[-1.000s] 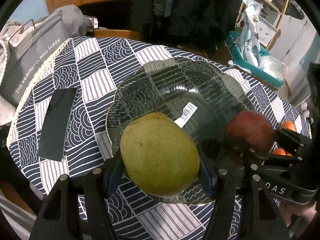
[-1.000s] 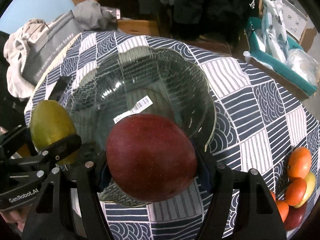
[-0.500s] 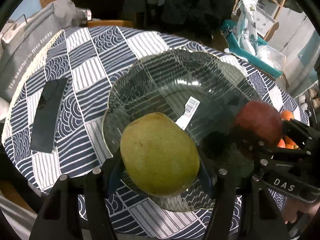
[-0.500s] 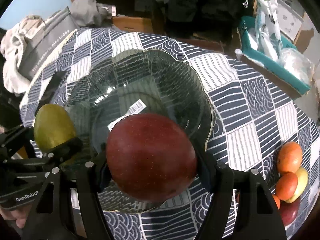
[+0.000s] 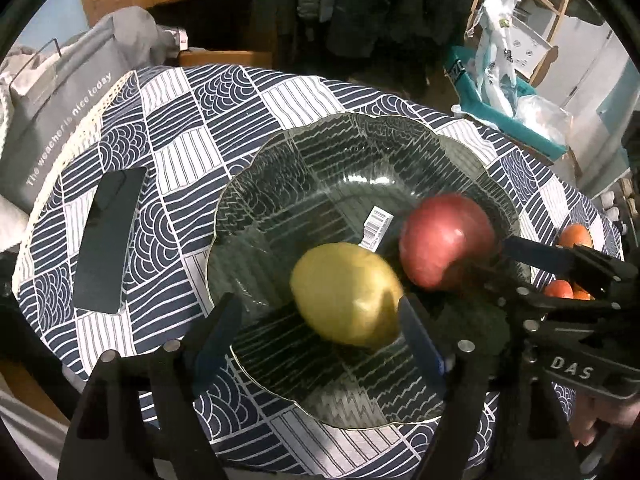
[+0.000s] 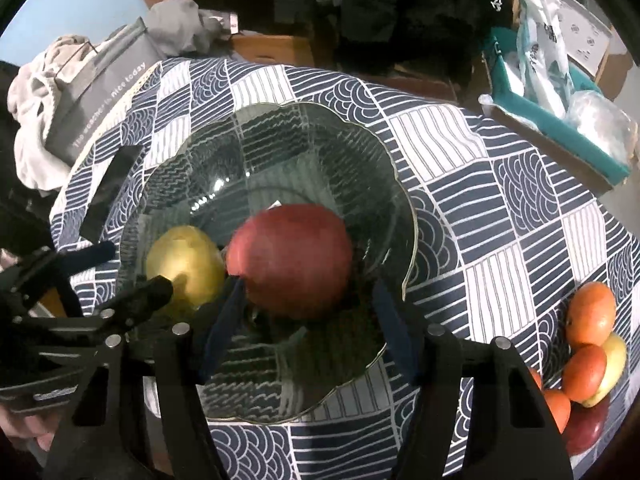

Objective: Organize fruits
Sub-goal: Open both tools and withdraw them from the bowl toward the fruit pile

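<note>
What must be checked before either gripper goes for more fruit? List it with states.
1. Pear in the bowl: ok, though it looks blurred and may not be settled.
2. Apple in the bowl: ok.
3. Left gripper clear of the pear: not ok. Its jaws are opening, but the pear lies between them, close to one finger.
4. Right gripper clear of the apple: not ok. Its jaws are closing with the apple's near side between them.
5. Room in the bowl: ok, the far half is bare.
6. More fruit in sight: ok, a pile lies on the cloth beside the bowl.
</note>
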`<state>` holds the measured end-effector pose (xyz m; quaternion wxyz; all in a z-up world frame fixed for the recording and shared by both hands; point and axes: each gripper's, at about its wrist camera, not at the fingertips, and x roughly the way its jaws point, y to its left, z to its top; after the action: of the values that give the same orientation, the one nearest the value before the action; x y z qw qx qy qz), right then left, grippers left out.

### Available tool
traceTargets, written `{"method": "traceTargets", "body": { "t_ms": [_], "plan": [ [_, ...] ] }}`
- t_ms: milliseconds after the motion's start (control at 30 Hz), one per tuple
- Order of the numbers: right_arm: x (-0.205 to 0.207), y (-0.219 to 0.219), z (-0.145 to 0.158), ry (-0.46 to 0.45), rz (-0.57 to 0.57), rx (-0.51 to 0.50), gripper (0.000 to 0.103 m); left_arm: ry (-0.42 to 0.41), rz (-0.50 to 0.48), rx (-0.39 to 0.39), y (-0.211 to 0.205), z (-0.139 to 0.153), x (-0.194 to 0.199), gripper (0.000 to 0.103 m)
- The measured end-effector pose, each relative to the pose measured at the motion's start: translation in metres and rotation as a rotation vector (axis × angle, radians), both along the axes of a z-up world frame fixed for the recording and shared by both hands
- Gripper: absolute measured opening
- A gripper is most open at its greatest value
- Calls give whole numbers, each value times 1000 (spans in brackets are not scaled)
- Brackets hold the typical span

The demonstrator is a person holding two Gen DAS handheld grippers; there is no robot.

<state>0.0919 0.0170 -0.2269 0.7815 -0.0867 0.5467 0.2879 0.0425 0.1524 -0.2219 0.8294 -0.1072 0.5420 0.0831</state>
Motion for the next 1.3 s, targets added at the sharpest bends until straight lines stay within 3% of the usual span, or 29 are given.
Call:
{"method": "traceTargets", "body": {
  "t_ms": [400,733,1300],
  "plan": [
    [-2,-7,9,-10,-36,43,69,-17,-26,38,-6,15,-7,82],
    [-9,-36,61,-126,-103,64,70,-96,-78,27,-35,48,-9,82],
    [-43,-141,142,-326,-296,91,78,-218,-228,-23,-111,103,-9,82]
  ]
}}
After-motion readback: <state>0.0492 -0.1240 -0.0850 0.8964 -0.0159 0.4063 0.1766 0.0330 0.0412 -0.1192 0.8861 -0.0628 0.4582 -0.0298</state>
